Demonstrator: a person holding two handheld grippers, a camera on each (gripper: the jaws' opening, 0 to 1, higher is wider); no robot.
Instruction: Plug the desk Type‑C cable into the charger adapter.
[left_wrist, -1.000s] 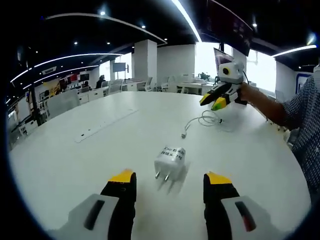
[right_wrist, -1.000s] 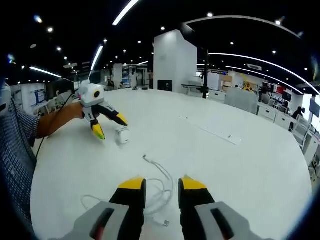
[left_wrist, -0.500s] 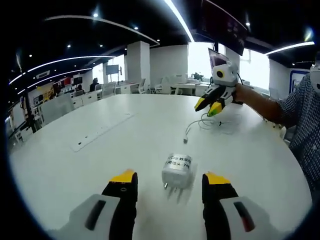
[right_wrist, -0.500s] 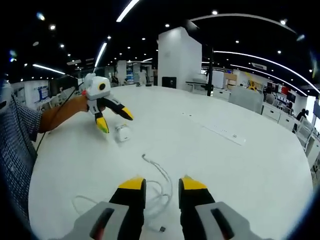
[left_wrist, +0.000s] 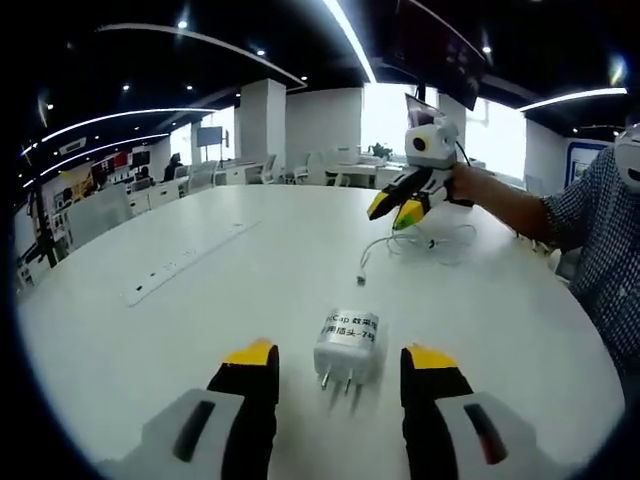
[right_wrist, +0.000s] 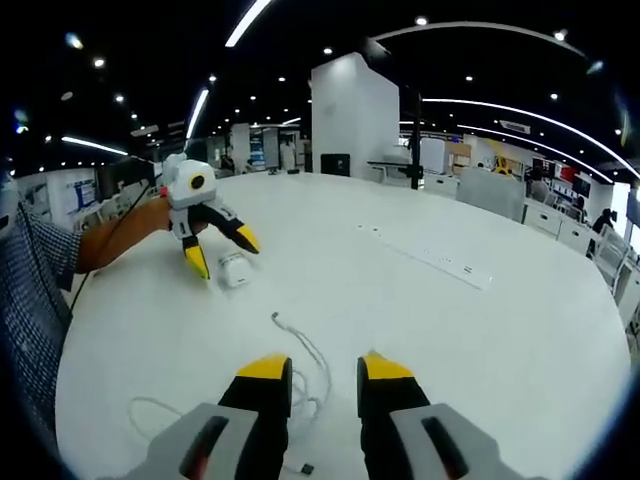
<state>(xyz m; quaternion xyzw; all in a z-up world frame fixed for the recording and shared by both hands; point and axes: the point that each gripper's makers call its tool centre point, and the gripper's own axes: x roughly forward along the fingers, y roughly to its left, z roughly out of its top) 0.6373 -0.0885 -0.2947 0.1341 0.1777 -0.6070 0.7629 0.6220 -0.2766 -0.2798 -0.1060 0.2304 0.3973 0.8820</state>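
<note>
Closer now, charger adapter between open left jaws, label print unreadable.

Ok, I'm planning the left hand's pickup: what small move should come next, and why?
Probably ease the left tongs forward a little and close on the charger adapter. It lies on the white table between the open jaws, prongs toward the camera, not yet gripped. The right tongs hang open over the white cable, so the plug isn't ready yet.

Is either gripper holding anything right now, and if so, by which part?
Nothing is held. The left gripper is open around the charger adapter without touching it; the right gripper is open above the cable.
</note>
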